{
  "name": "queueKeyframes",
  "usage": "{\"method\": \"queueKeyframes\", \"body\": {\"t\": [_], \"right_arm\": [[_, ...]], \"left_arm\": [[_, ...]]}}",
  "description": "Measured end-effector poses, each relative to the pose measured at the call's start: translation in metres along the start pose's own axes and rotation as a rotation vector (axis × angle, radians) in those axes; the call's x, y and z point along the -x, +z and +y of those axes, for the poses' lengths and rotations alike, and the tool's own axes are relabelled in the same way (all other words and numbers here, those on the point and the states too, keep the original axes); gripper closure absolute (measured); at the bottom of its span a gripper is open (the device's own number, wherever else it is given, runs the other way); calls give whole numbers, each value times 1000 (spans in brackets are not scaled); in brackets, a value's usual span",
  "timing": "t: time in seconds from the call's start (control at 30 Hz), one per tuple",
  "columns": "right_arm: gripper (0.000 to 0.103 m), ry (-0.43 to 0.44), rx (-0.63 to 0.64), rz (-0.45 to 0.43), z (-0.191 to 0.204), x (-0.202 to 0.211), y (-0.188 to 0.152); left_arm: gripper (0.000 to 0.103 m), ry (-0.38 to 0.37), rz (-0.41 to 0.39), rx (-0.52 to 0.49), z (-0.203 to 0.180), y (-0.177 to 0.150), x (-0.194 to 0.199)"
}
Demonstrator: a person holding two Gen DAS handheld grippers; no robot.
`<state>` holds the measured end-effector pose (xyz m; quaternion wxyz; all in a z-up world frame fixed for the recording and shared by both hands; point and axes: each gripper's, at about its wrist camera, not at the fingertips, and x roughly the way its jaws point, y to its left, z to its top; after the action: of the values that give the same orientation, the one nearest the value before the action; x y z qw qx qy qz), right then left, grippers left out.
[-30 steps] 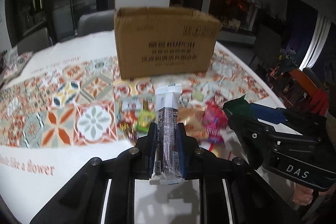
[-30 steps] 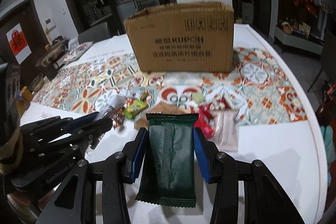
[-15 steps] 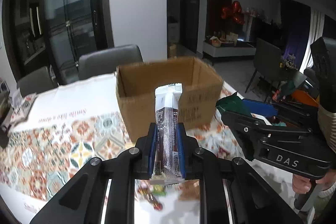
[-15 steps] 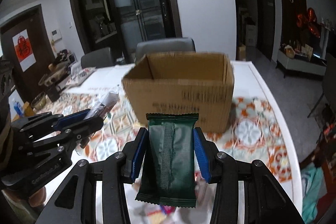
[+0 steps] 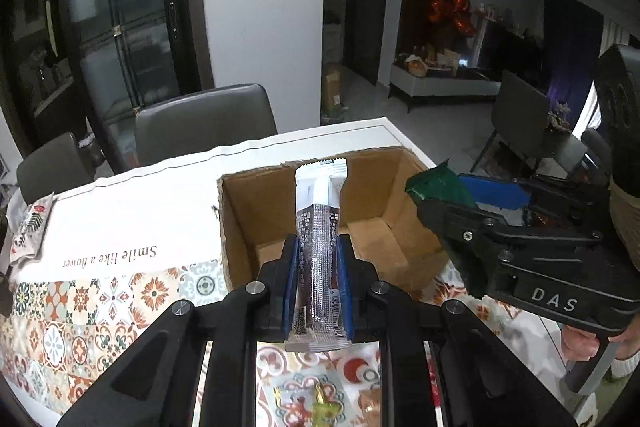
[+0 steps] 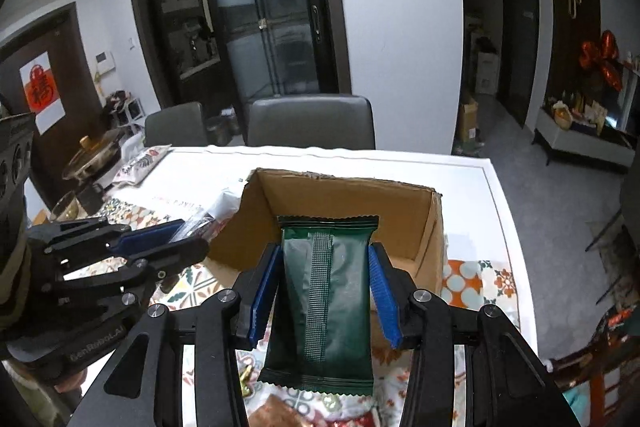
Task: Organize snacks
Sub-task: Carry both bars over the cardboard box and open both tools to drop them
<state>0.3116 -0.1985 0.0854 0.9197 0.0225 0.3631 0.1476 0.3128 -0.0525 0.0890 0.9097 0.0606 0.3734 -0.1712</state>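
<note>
Two packets upright lengthwise, snack bar point(image 5: 319, 259) in left tongs point(image 5: 318, 281), green pouch point(image 6: 324, 301) in right tongs point(image 6: 325, 297).

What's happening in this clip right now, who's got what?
A person holds a gripper in each hand over an open cardboard box on a patterned tablecloth. The left gripper is clamped on a slim silver-and-brown snack bar; the right gripper is clamped on a dark green snack packet. Neither is released yet.

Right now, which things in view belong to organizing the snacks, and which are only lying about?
Part of the job:
- slim snack bar, in the left gripper
- green packet, in the right gripper
- open cardboard box
- loose snacks on the tablecloth

Just lying about:
- grey chairs
- lidded pot
</note>
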Motion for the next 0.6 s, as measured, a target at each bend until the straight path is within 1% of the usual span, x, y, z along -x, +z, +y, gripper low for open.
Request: {"method": "queueKeyframes", "body": {"t": [0.17,0.23,0.27,0.3,0.33,0.37,0.4,0.43,0.6], "right_arm": [[58,-8,-42,48,-18,-34,13],[58,-20,-49,50,-22,-43,15],[58,-19,-50,51,-23,-48,17],[57,-16,-45,57,-24,-52,17],[55,-22,-40,66,-24,-56,18],[48,-39,-44,68,-25,-59,17],[40,-50,-46,63,-25,-59,15],[37,-56,-47,58,-25,-58,13],[36,-63,-23,36,-17,-43,-3]], "left_arm": [[84,14,22,28,10,14,-28],[83,12,30,41,14,18,-38],[80,18,34,45,15,20,-43],[70,38,30,47,17,20,-45],[64,64,20,49,18,19,-44],[53,78,13,50,23,18,-44],[49,93,1,47,23,16,-41],[48,109,-2,44,24,13,-37],[32,163,-16,8,16,-9,-13]]}}
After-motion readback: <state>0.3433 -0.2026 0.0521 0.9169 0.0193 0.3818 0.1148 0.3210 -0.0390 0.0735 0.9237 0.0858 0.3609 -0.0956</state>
